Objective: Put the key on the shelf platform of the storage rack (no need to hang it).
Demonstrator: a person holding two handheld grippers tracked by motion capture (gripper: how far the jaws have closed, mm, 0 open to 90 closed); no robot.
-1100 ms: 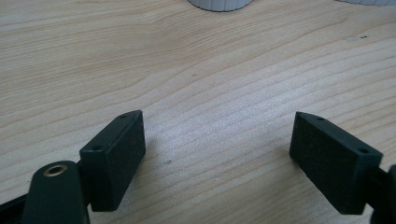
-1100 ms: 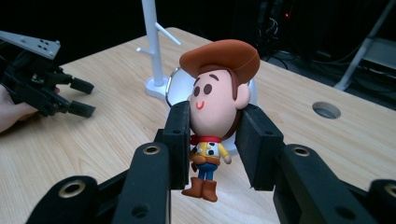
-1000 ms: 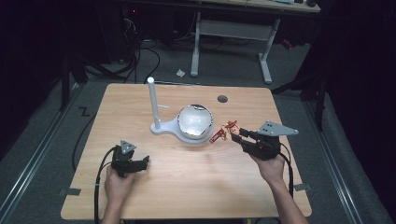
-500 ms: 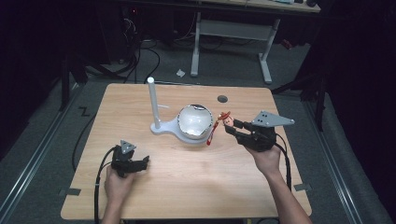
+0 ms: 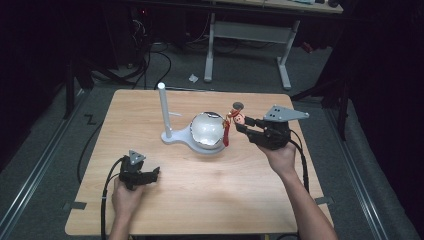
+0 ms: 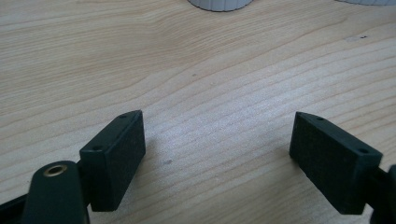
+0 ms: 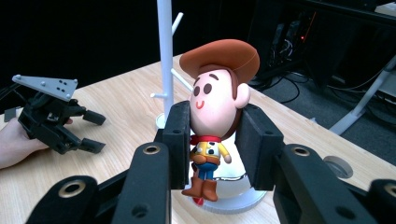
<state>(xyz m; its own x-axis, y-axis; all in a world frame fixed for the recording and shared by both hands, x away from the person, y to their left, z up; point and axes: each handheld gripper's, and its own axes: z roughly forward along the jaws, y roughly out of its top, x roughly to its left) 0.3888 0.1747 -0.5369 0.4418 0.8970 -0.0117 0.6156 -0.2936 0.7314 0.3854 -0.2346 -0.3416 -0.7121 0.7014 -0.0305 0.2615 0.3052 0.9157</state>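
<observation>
Clearly a cowboy figurine (image 7: pixel 215 107) with a brown hat is clamped by its head between the black fingers (image 7: pixel 177 140) of the right gripper (image 5: pixel 245 125), held above the table (image 5: pixel 240 200) just beside the shiny white dome (image 5: pixel 206 131) on the white stand (image 5: pixel 163 112). Well apart, near the table's front left, the left gripper (image 5: pixel 152 174) rests low with its fingers (image 6: pixel 114 154) spread wide over bare wood, holding nothing

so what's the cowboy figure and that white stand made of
The cowboy figure looks like moulded plastic or vinyl: smooth, matte, solid painted colours. The white stand seems to be glossy plastic or coated metal, though it's hard to say. The table shows pale wood grain.
</observation>
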